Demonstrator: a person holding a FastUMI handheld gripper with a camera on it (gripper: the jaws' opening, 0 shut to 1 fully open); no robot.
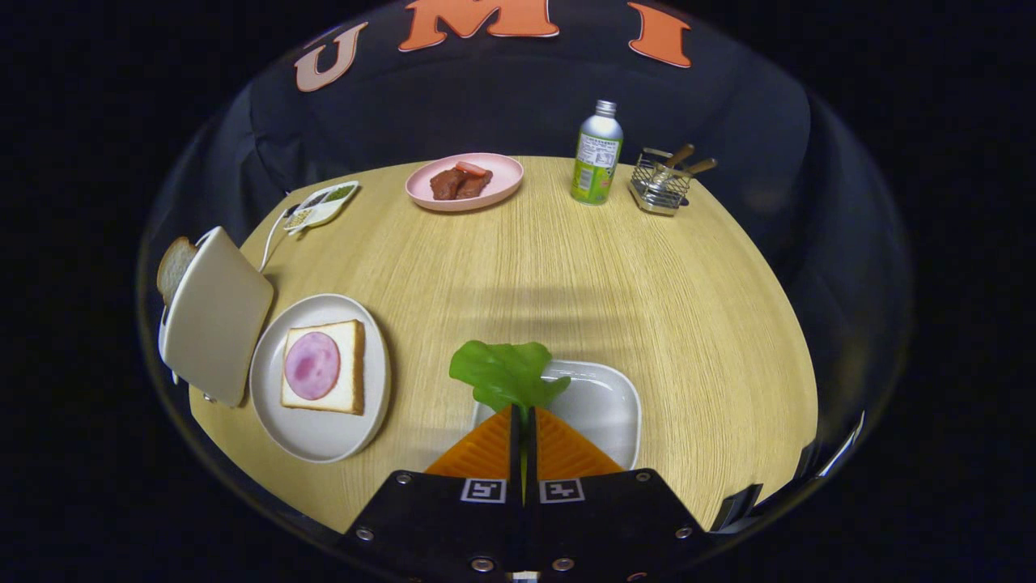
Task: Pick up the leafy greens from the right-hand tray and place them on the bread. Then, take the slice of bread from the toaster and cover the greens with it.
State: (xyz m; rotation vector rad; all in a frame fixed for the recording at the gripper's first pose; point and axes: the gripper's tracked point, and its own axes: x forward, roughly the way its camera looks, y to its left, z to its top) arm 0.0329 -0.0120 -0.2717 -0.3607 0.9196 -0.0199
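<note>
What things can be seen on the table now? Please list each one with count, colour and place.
leafy greens: 1, green, pinched between the fingers, over the tray's edge
tray: 1, white, just ahead of the fingers
bread slice with ham: 1, on the white plate
toaster: 1, cream, beside that plate, bread slice in it
pink plate: 1, far side, holds brown food
bottle: 1, silver-green, beside wire basket
gripper: fingers shut on the greens

No words or numbers can be read. The bottle (597, 162) carries a printed label, but its print is too small to make out. Two square black-and-white markers (483, 490) sit on the gripper (522, 411), whose fingers pinch the greens (506, 371).
</note>
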